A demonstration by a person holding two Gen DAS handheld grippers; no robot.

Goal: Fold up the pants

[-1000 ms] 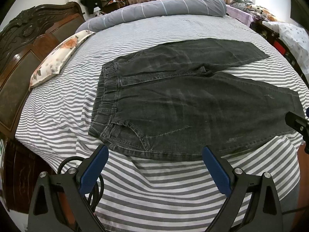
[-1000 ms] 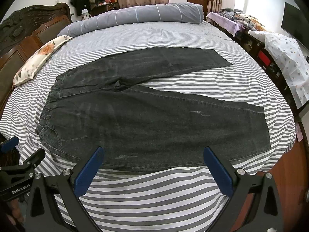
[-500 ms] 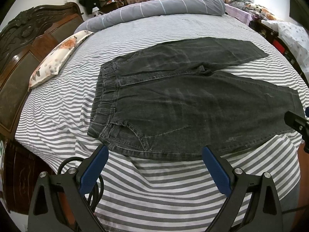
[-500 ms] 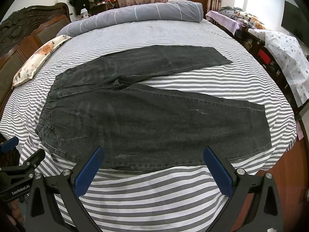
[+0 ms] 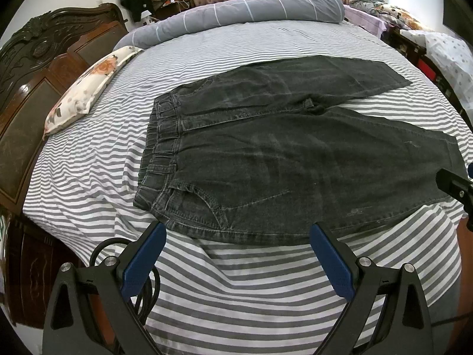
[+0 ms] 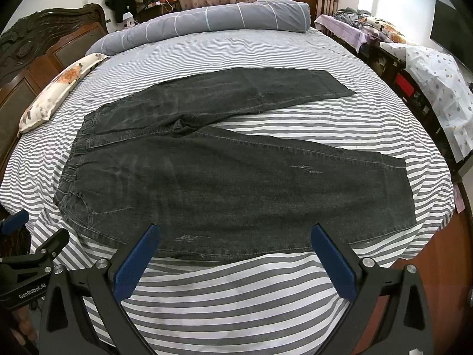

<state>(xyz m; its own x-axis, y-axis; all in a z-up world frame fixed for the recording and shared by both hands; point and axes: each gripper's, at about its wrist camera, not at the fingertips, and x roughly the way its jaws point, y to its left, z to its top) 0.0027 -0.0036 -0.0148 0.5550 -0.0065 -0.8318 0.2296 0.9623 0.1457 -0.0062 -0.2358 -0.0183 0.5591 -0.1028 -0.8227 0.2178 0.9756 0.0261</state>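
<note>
Both sets of jaws stand wide apart and empty, the left gripper [image 5: 236,254] and right gripper [image 6: 235,257] poised just short of the pants [image 6: 230,189], spread flat on the striped bed [image 6: 236,295], probably to pinch their near edge.

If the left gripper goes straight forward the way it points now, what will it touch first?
Probably the near edge of the dark jeans, at the hip just below the front pocket. The open left gripper hovers over the striped bedsheet; depth is unclear, so it might meet the sheet first.
</note>
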